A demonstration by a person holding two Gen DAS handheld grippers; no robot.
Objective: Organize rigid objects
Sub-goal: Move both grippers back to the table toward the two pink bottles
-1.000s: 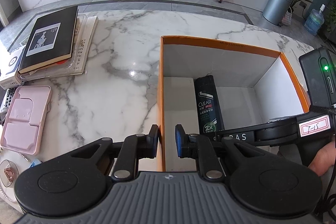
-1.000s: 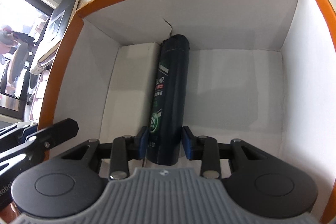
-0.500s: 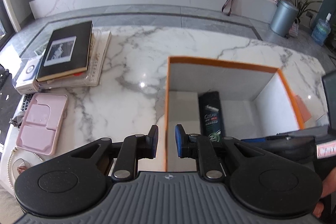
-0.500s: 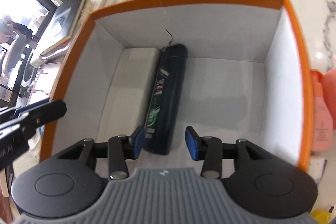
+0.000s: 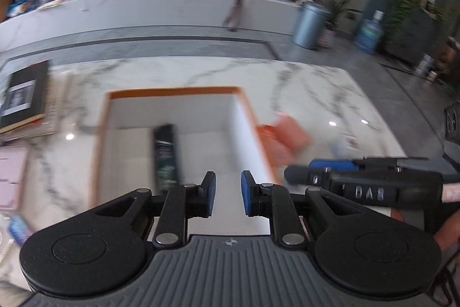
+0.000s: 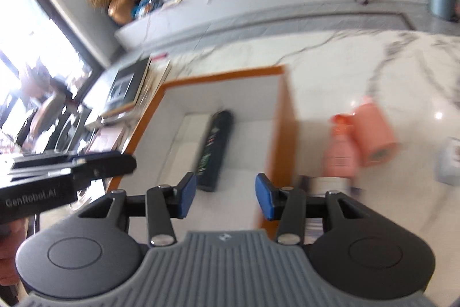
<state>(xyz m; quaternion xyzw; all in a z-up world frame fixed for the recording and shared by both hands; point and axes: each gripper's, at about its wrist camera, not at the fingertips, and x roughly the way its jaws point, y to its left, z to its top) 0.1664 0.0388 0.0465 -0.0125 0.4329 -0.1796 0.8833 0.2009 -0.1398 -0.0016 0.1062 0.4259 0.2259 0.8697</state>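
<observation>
A dark shampoo bottle point(image 5: 165, 154) point(image 6: 215, 148) lies flat on the floor of the white box with the orange rim point(image 5: 172, 92) point(image 6: 224, 74). My right gripper point(image 6: 226, 186) hovers above the box's near right corner. Its jaws are opening and nothing is between them. My left gripper point(image 5: 228, 186) hangs over the box's near edge, jaws close together with nothing held. Two pink bottles point(image 6: 340, 151) point(image 6: 373, 131) lie on the marble table just right of the box. Both views are blurred by motion.
A stack of books point(image 5: 23, 97) and a pink tray point(image 5: 11, 177) sit left of the box. A silver-lidded jar point(image 6: 330, 183) and a pale blue item point(image 6: 448, 160) lie near the pink bottles. A person's hand point(image 5: 448, 232) shows at the right edge.
My right gripper let go of the shampoo bottle, spread its jaws and lifted out of the box. Both grippers rose and drew back, and the views swung right.
</observation>
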